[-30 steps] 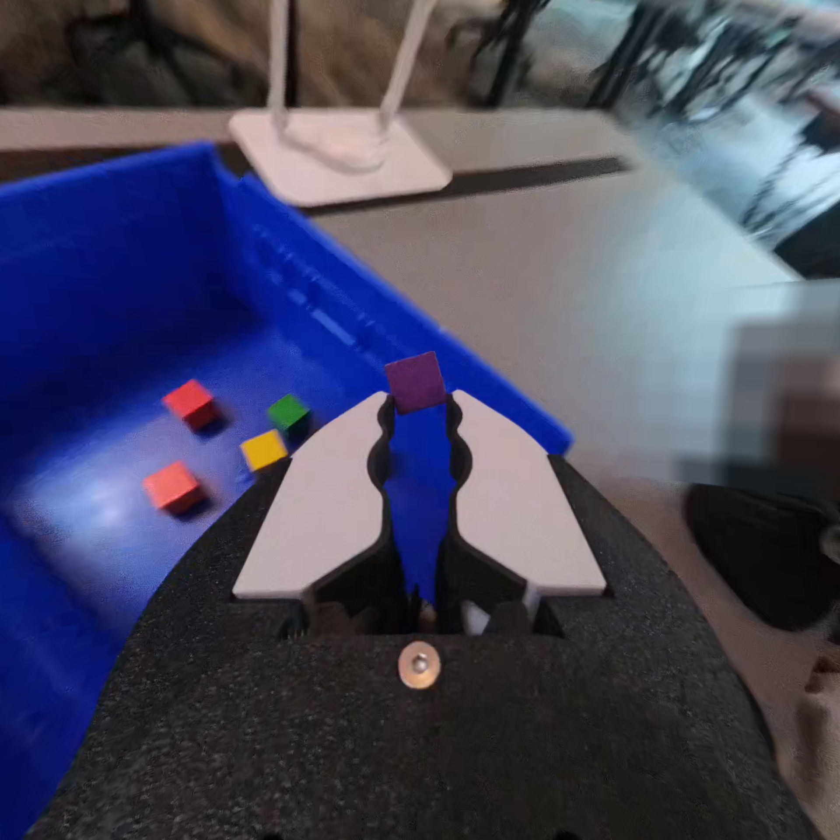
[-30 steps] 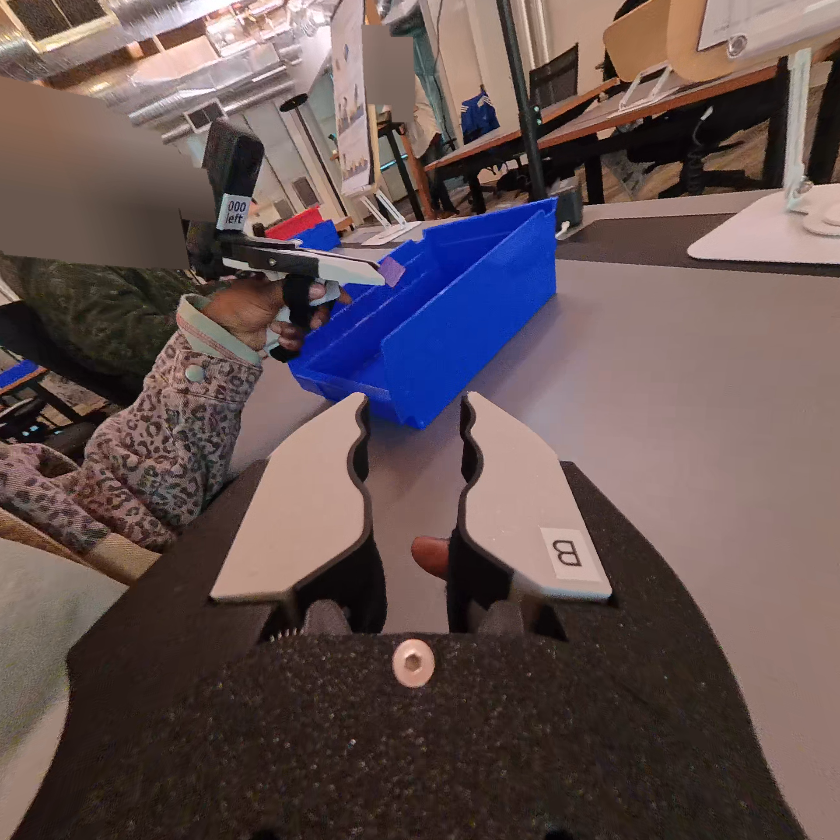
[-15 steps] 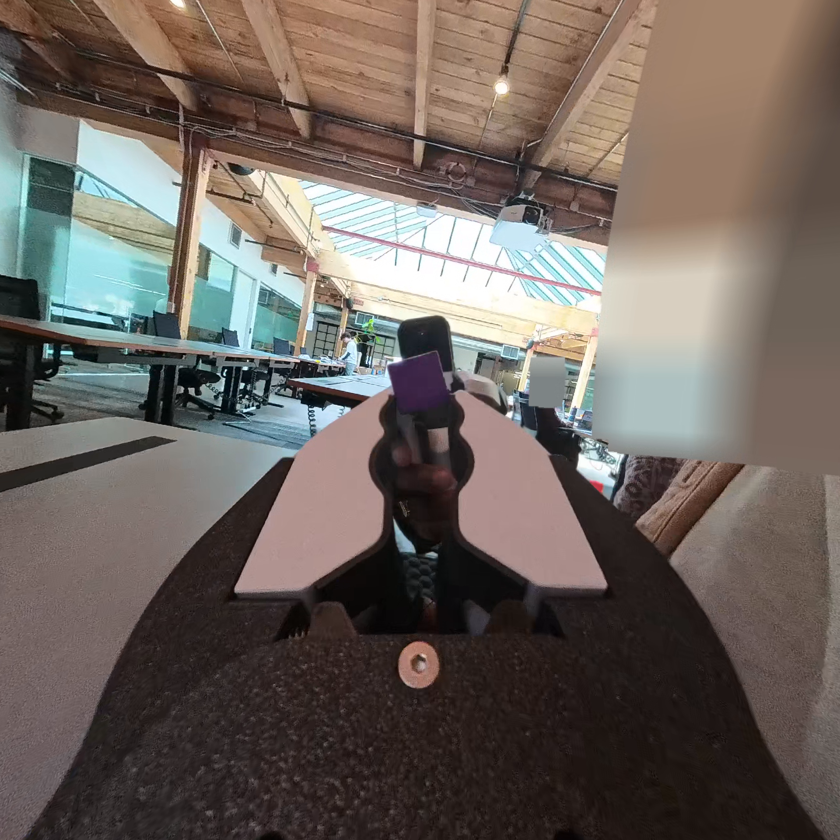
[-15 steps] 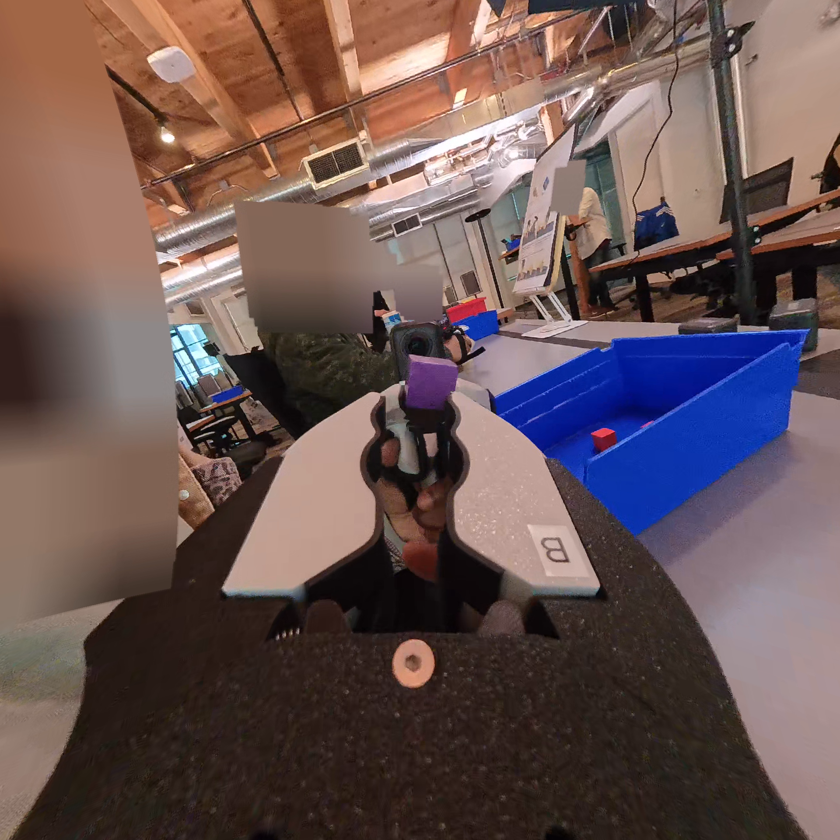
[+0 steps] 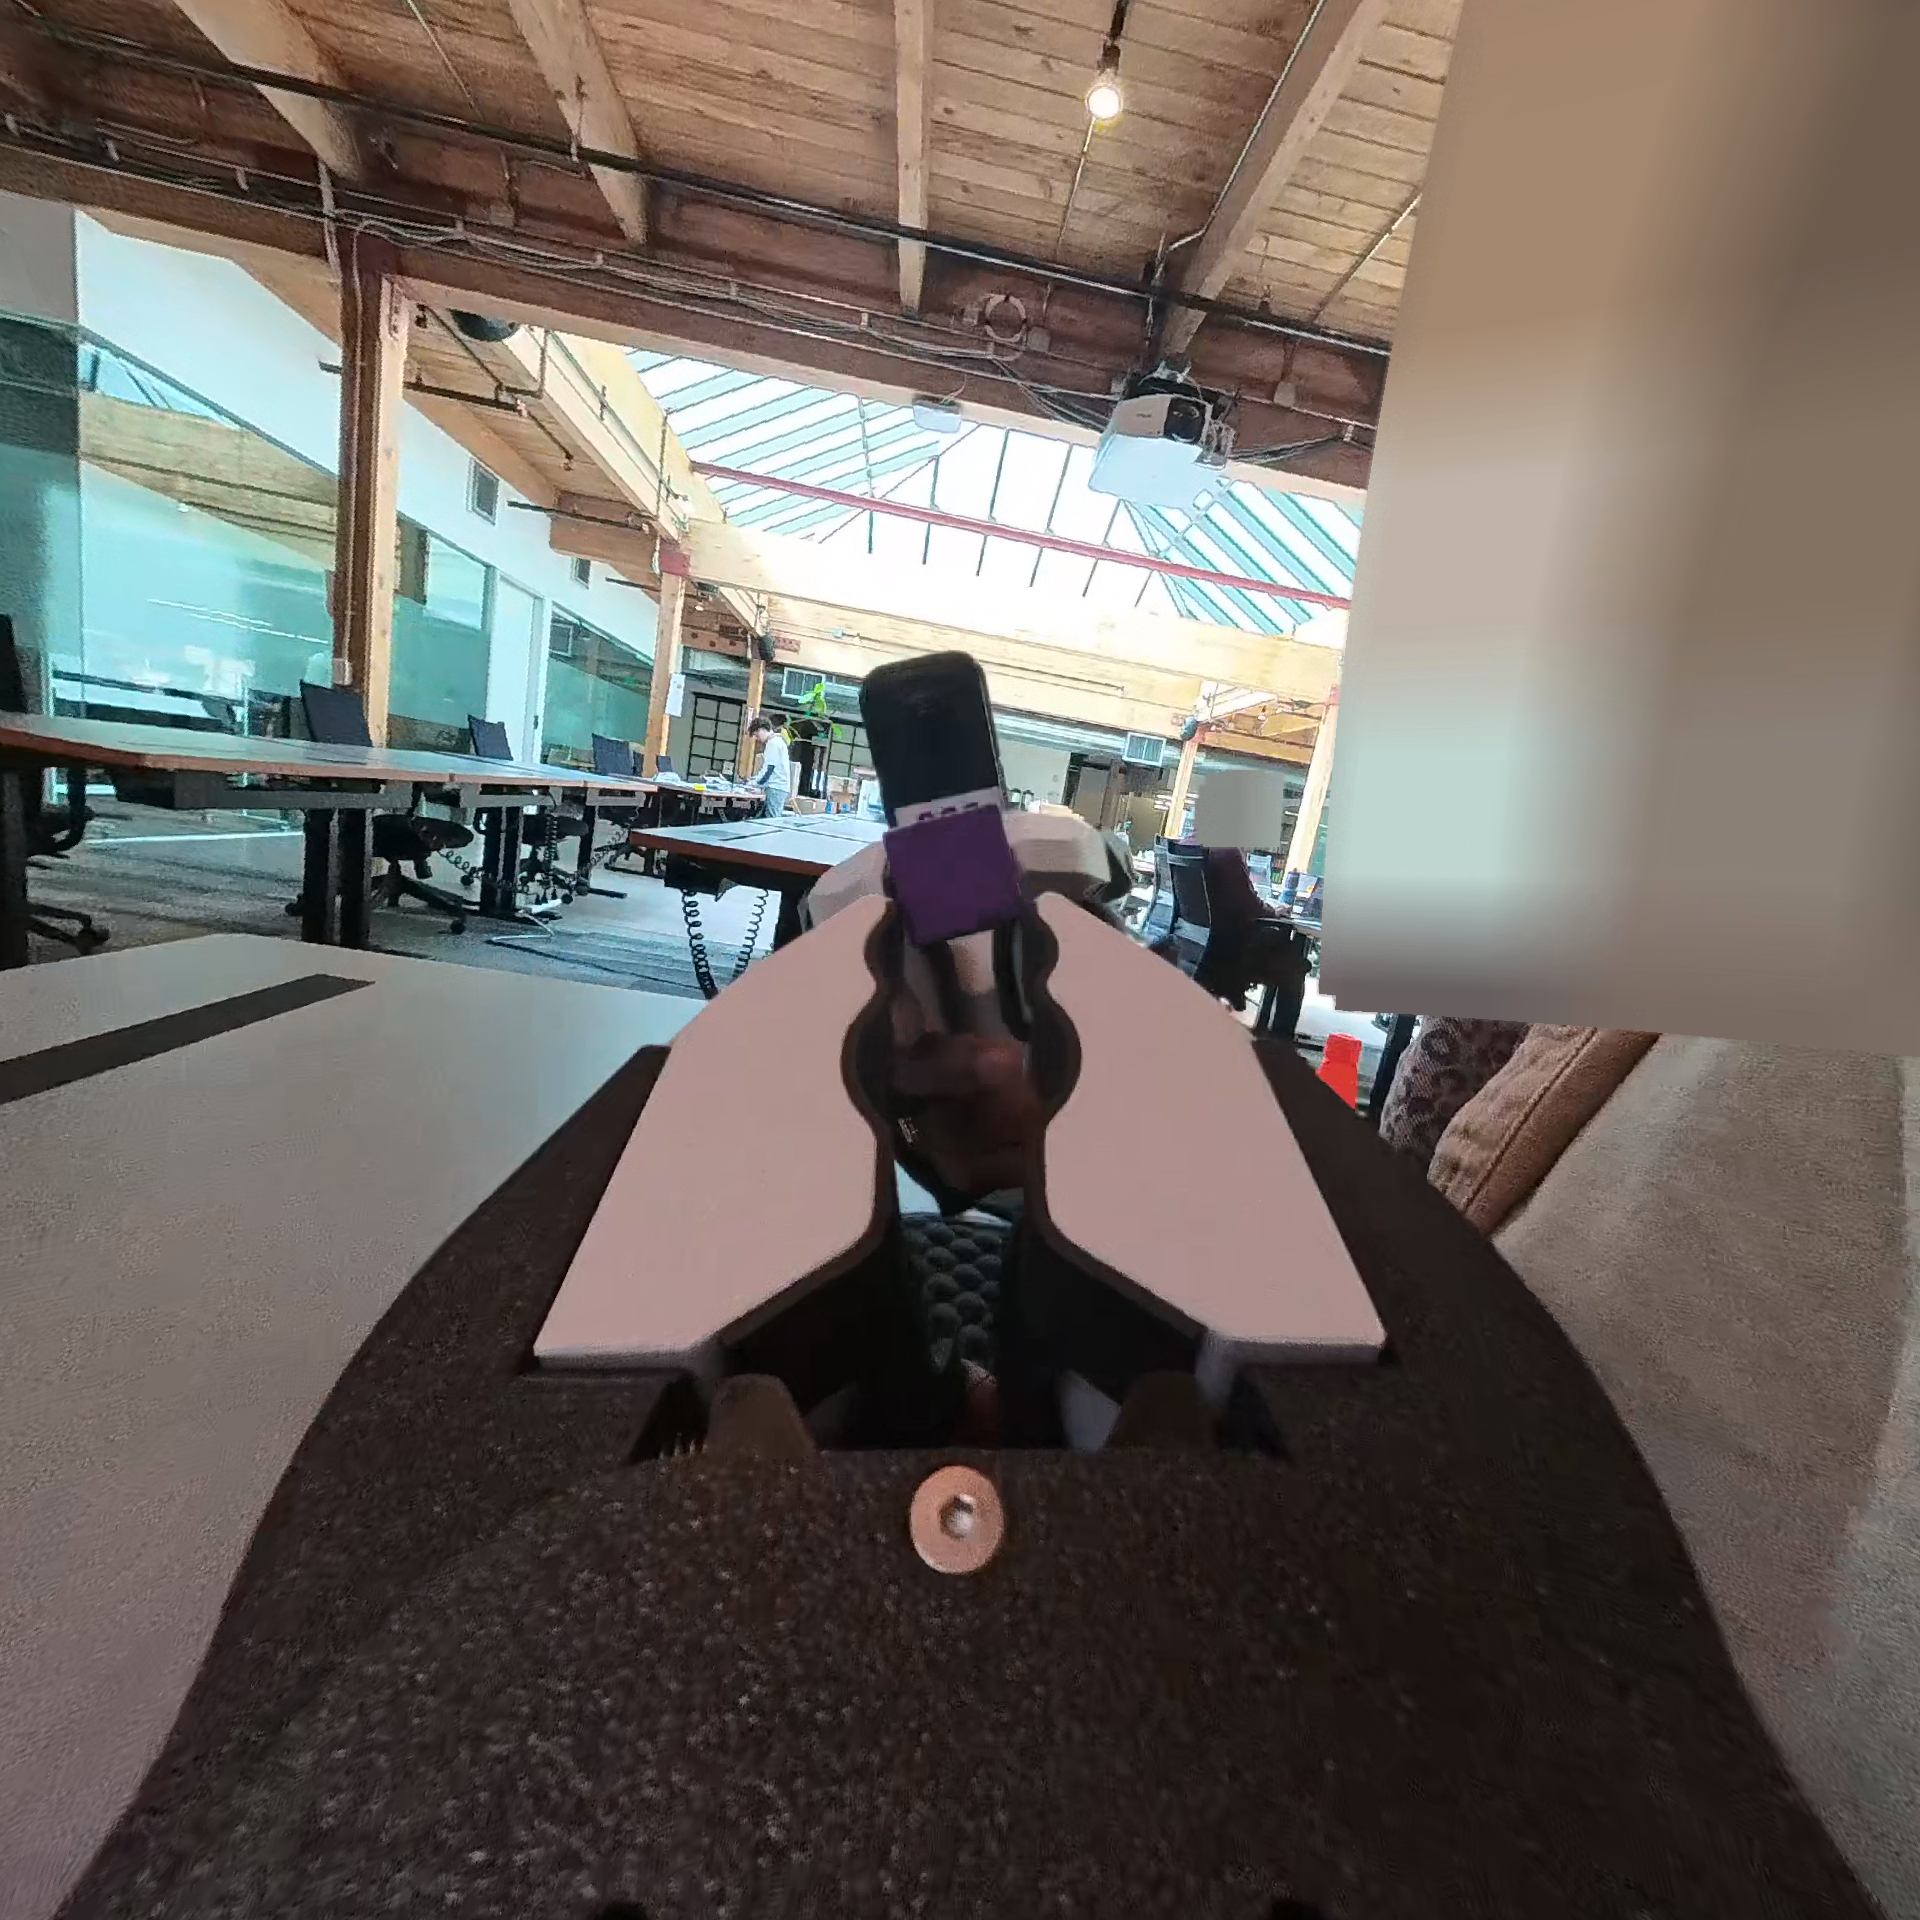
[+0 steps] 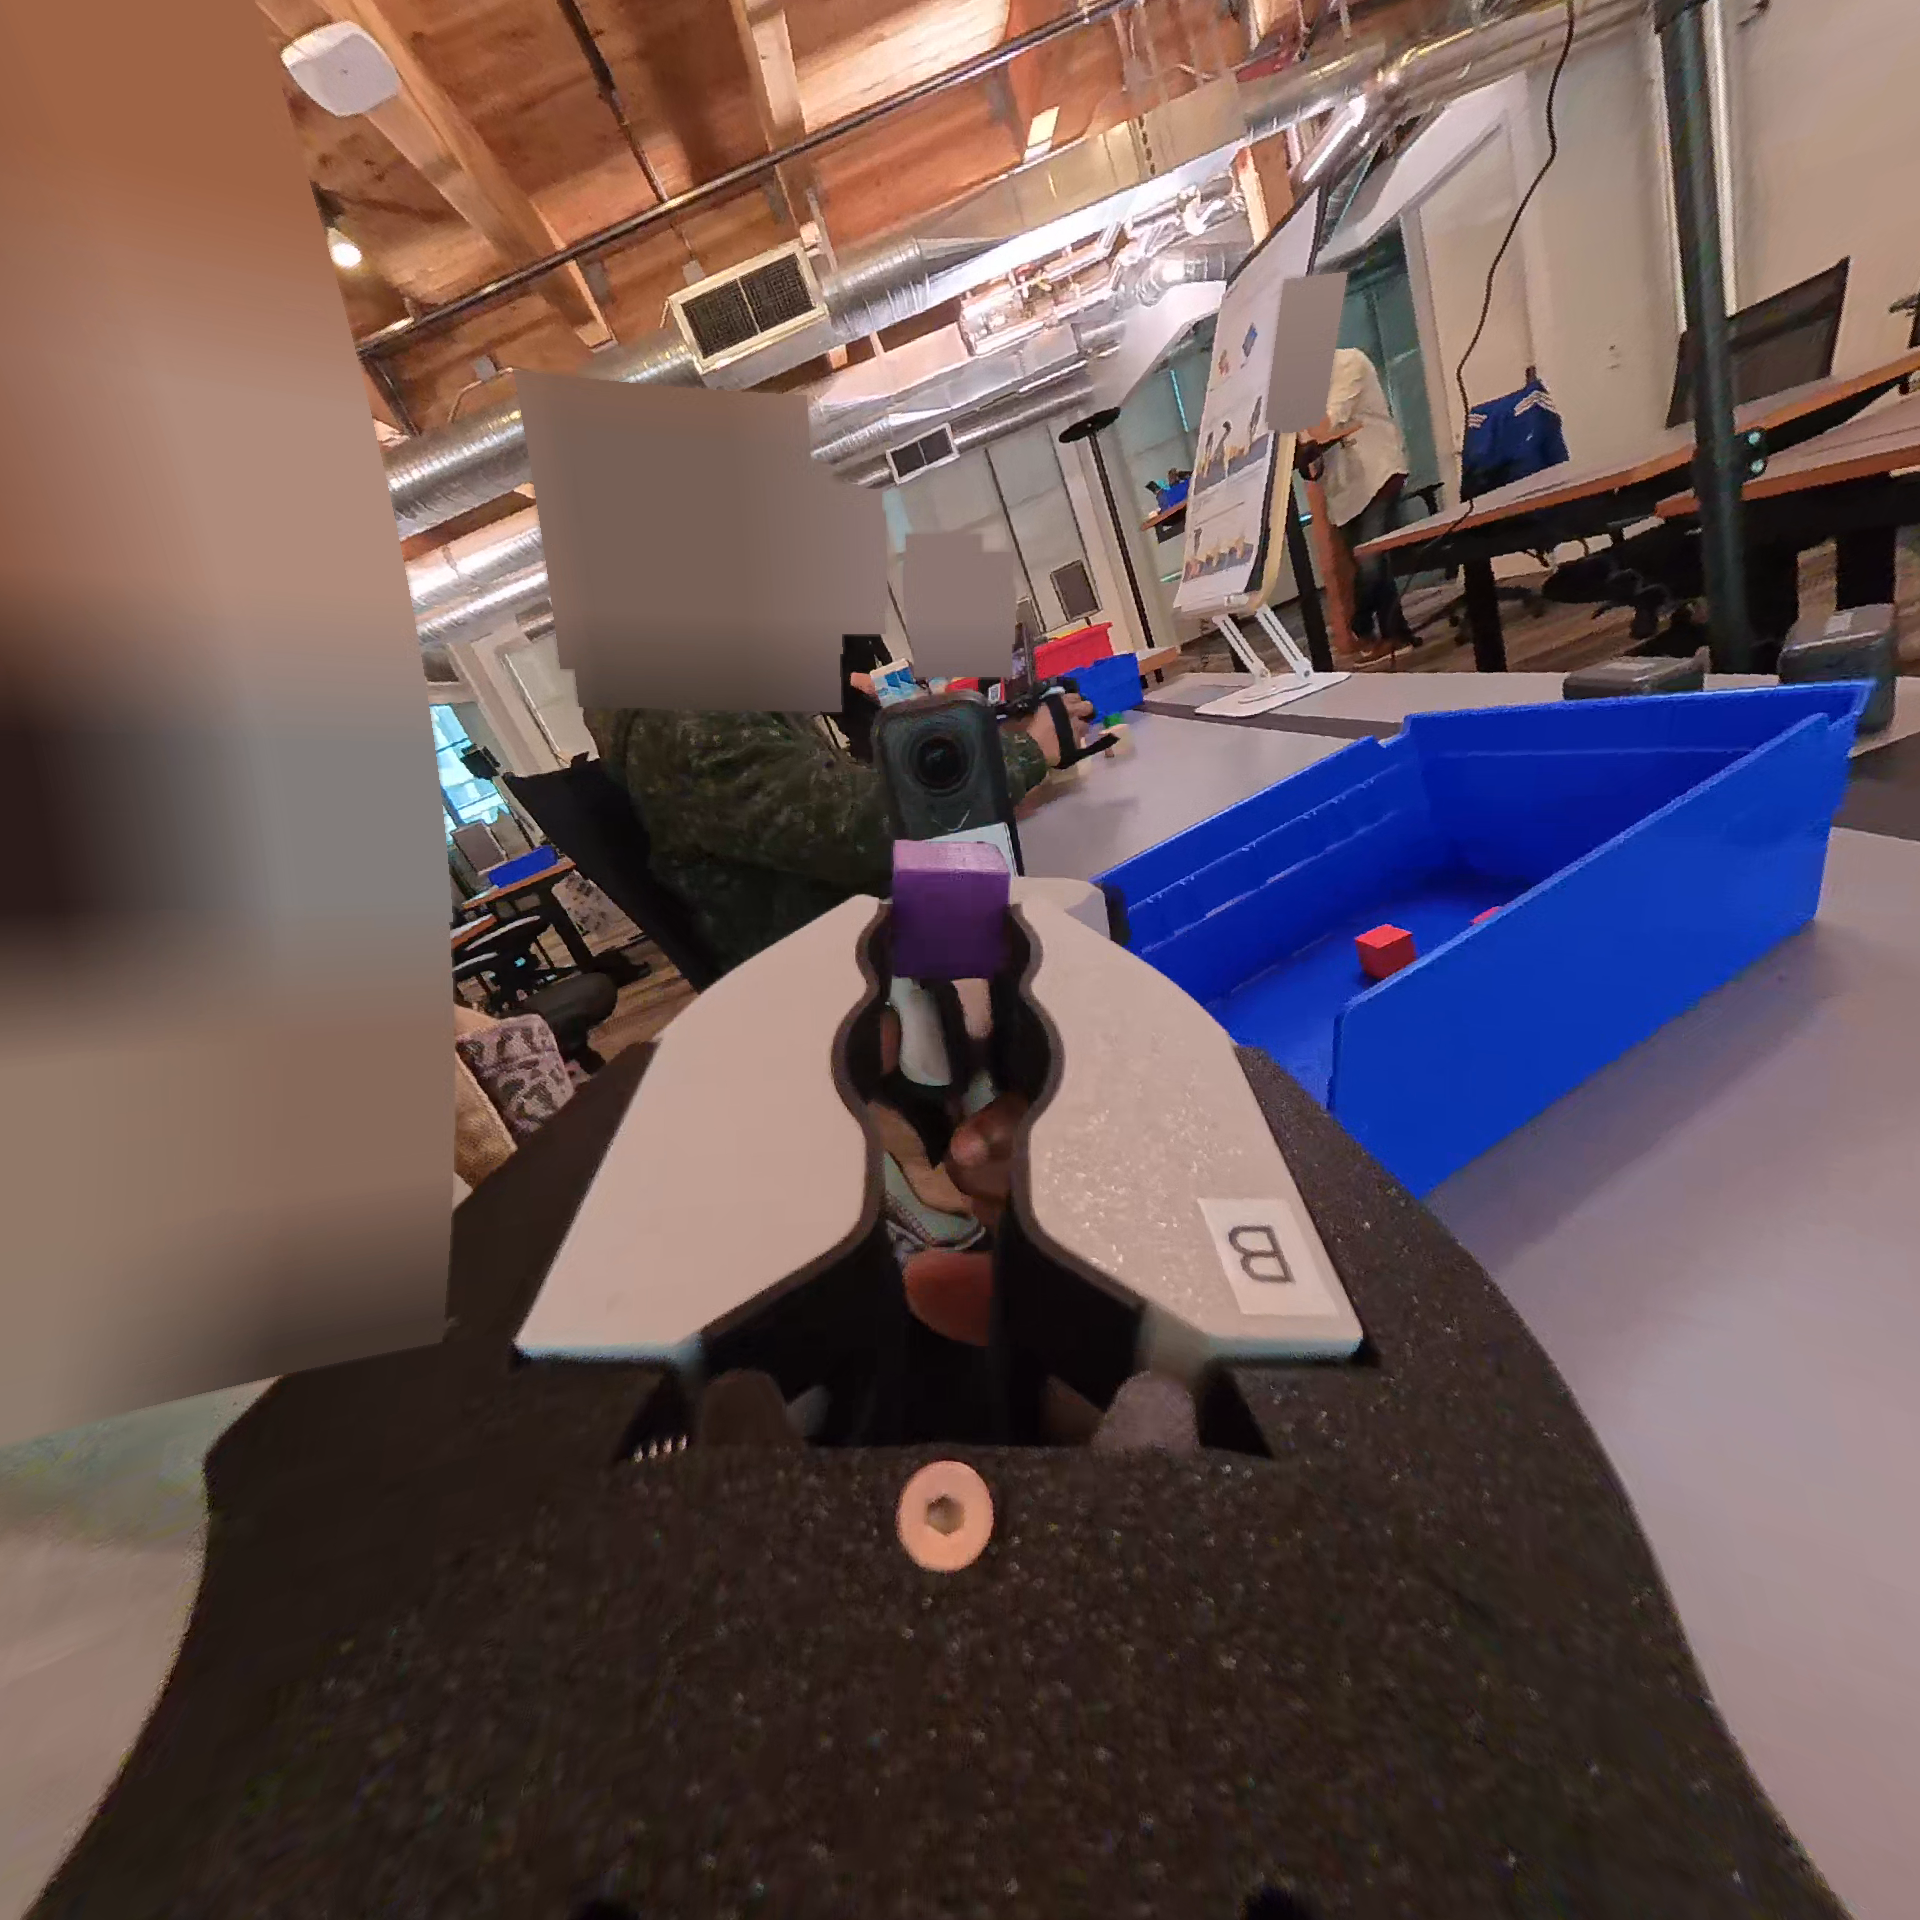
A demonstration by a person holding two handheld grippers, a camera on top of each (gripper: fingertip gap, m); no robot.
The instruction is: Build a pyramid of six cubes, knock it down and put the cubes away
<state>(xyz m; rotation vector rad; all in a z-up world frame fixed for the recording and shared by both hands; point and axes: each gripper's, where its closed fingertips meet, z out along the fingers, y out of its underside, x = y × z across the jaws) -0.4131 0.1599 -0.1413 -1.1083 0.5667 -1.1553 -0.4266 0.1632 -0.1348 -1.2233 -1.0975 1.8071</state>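
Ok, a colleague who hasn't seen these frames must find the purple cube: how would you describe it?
Start at the blue bin on the grey table. Left of it in the right wrist view, the left gripper and right gripper meet tip to tip. The purple cube is pinched between them in the air, unlike the red cube lying in the bin.

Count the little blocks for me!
3: purple block between left gripper and right gripper; red block on the blue bin floor; second red block peeking over its wall. Others may be hidden.
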